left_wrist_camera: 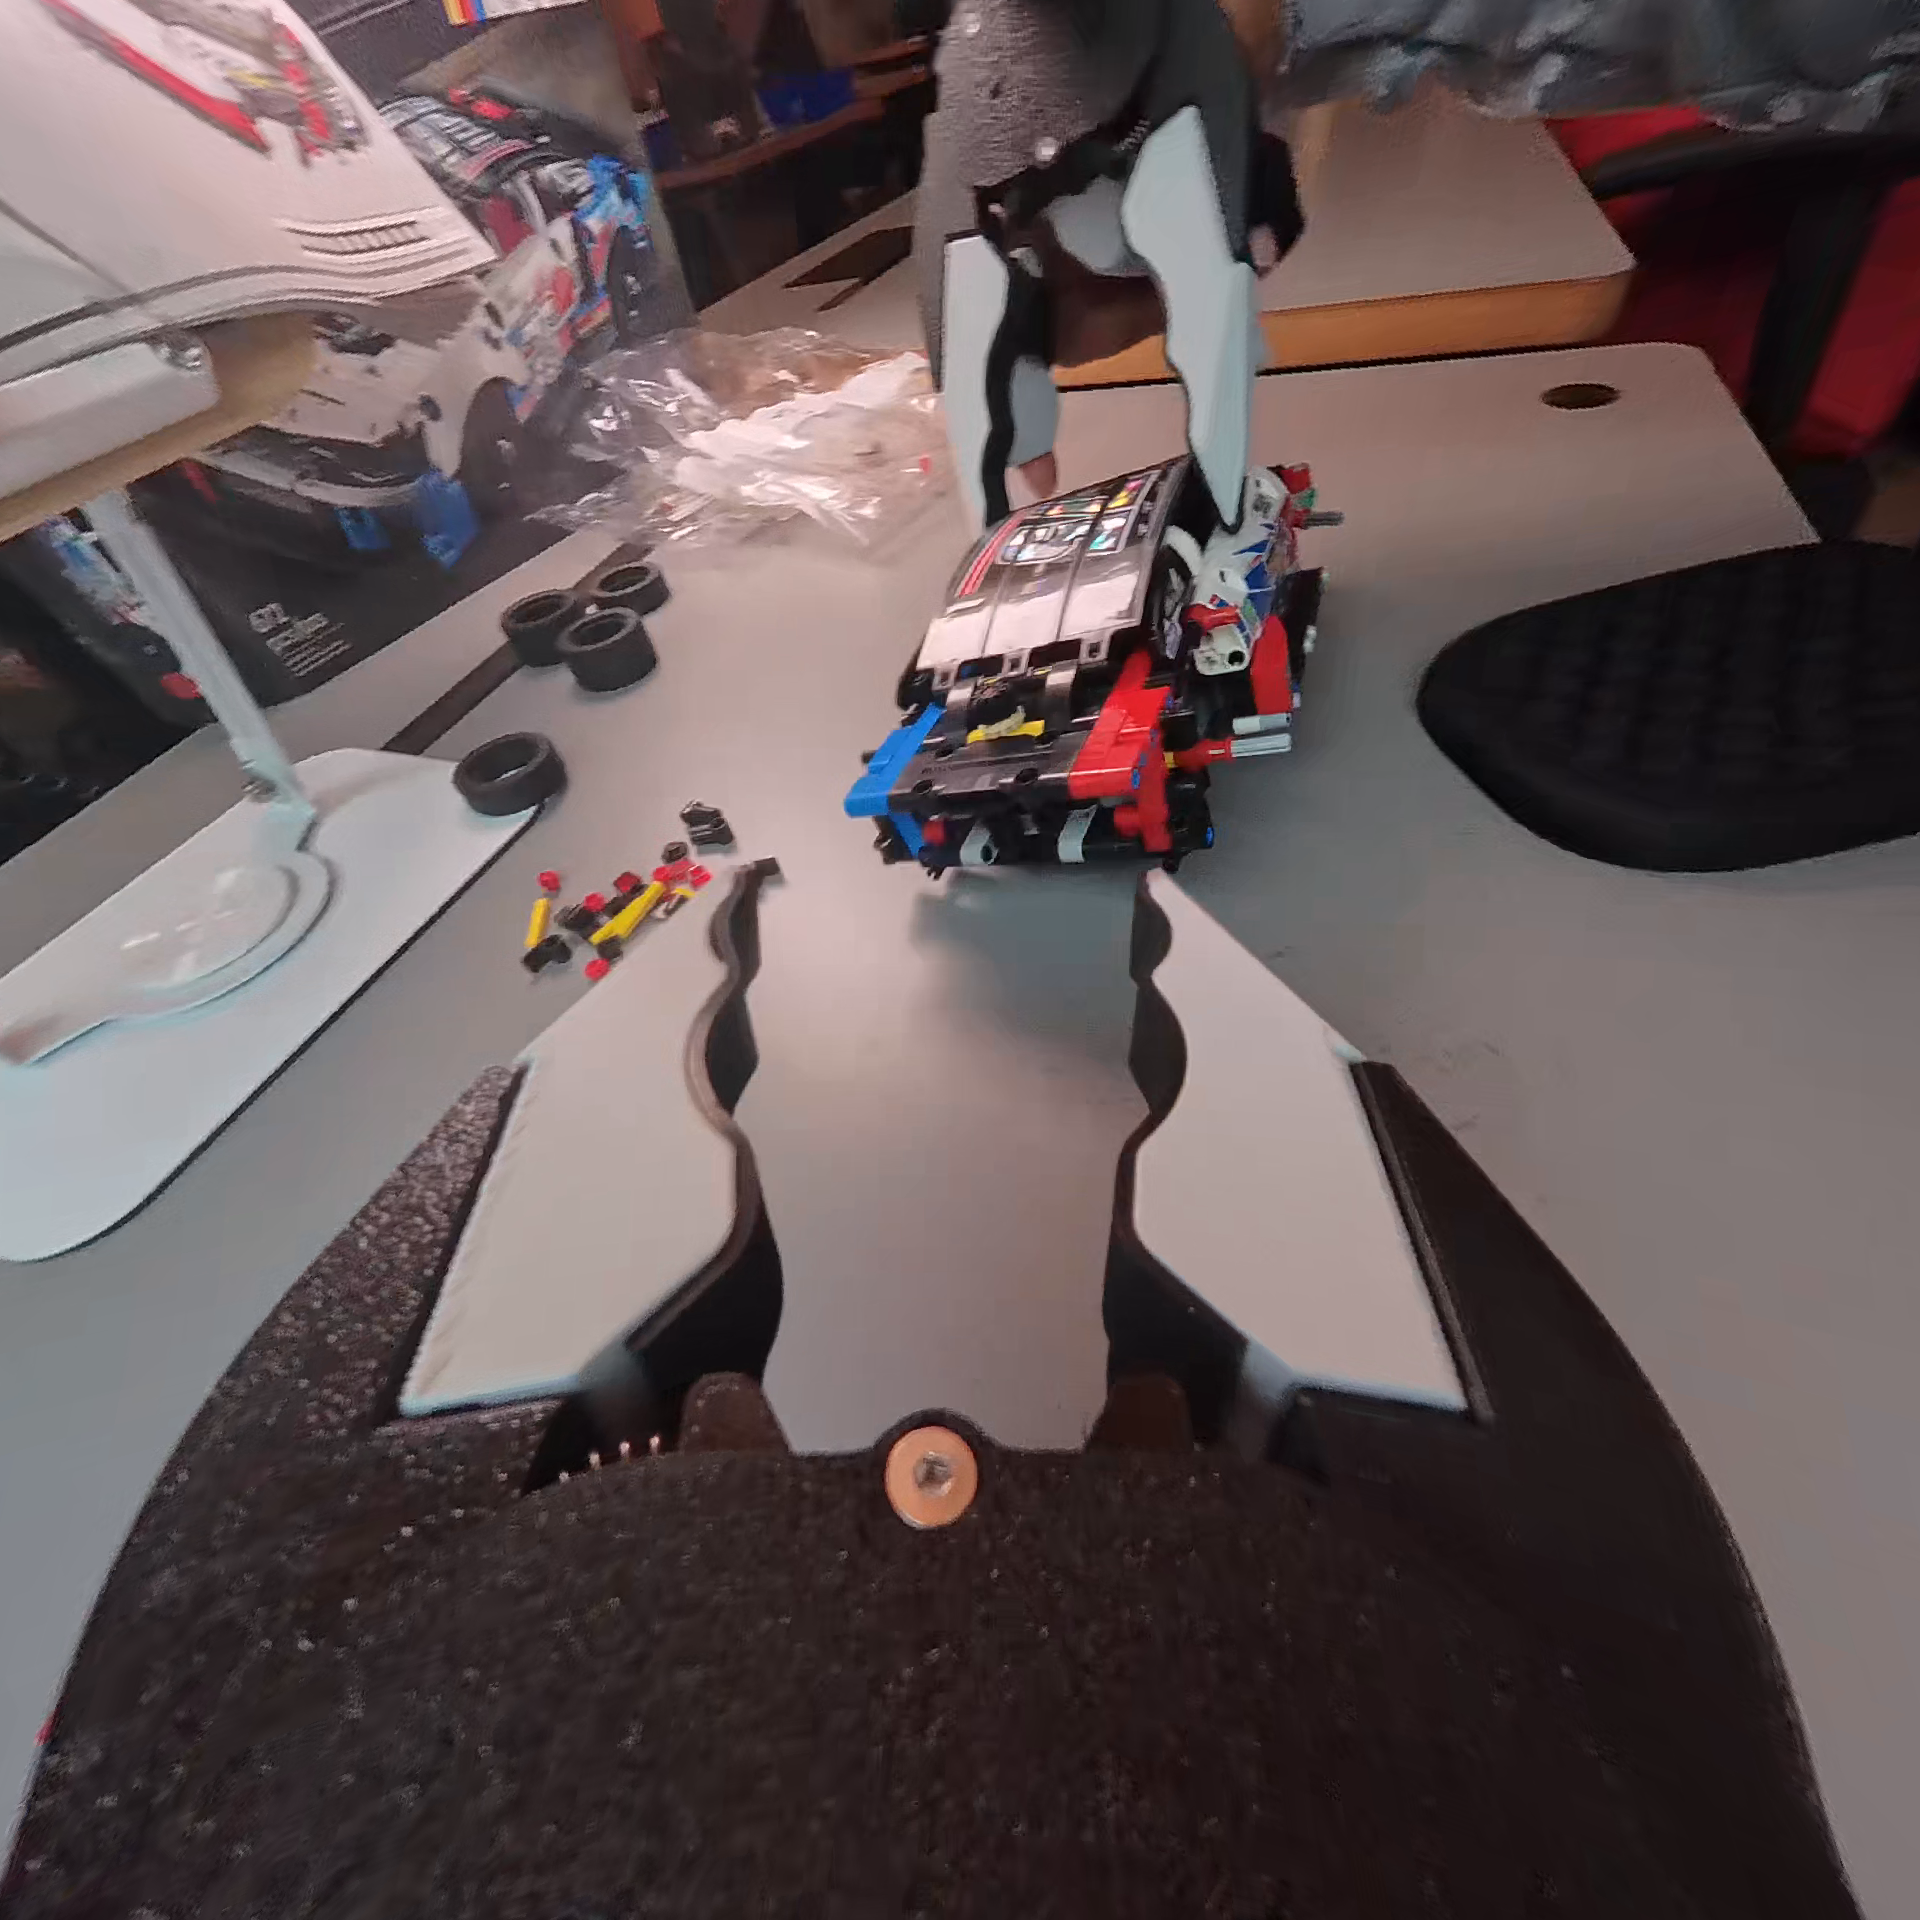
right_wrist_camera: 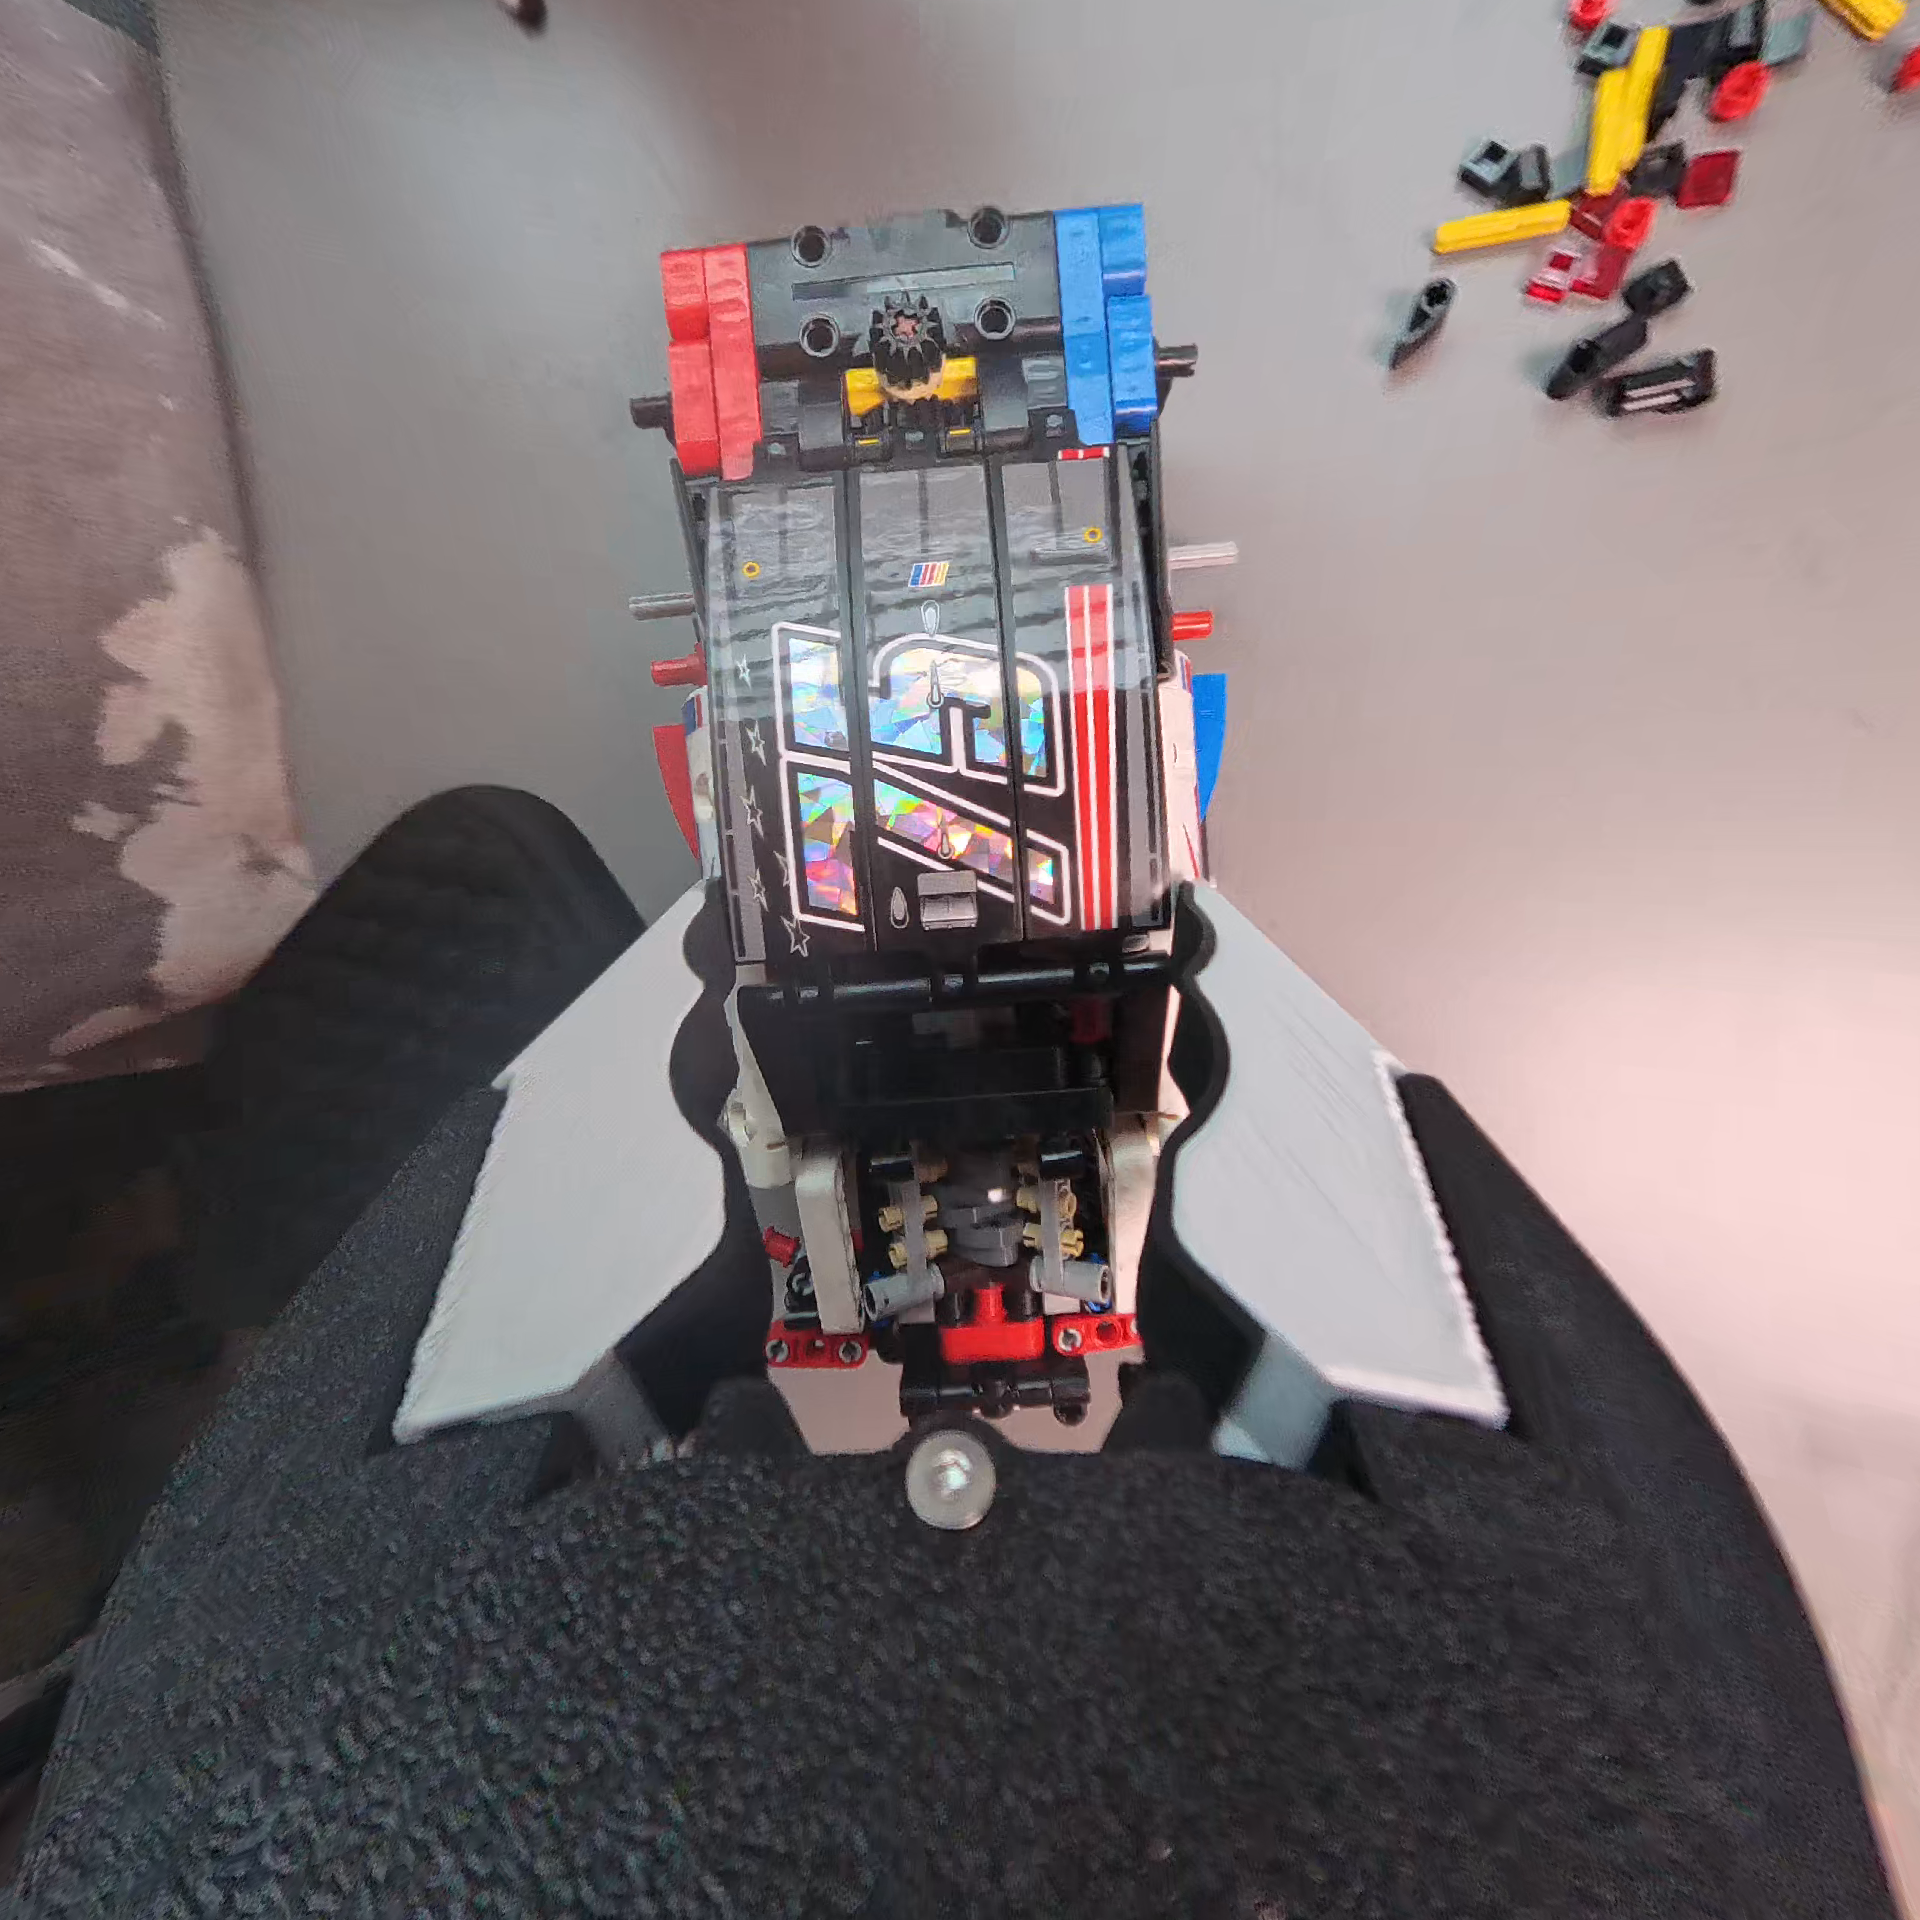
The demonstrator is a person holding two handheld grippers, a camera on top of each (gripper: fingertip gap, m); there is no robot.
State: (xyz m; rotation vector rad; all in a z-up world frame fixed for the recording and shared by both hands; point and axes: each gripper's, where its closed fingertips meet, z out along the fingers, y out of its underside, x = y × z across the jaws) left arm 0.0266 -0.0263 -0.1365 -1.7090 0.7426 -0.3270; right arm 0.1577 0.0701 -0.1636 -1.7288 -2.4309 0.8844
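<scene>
Your left wrist view looks low and forward across the desk point(left_wrist_camera: 1455, 1039) from some way back, while your right wrist view peers steeply down at close range, and both share the brick-built car point(left_wrist_camera: 1081, 675) point(right_wrist_camera: 925, 727) and the loose bricks point(left_wrist_camera: 613, 914) point(right_wrist_camera: 1610, 208) beside it.

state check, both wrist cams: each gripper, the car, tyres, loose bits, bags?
left gripper: open, empty, above bare table
right gripper: straddles car, grip unclear
brick car: part-built, no wheels, on table
four black tyres: loose, unmounted
small loose bricks: scattered left of the car
clear plastic bags: crumpled, seemingly empty
</scene>
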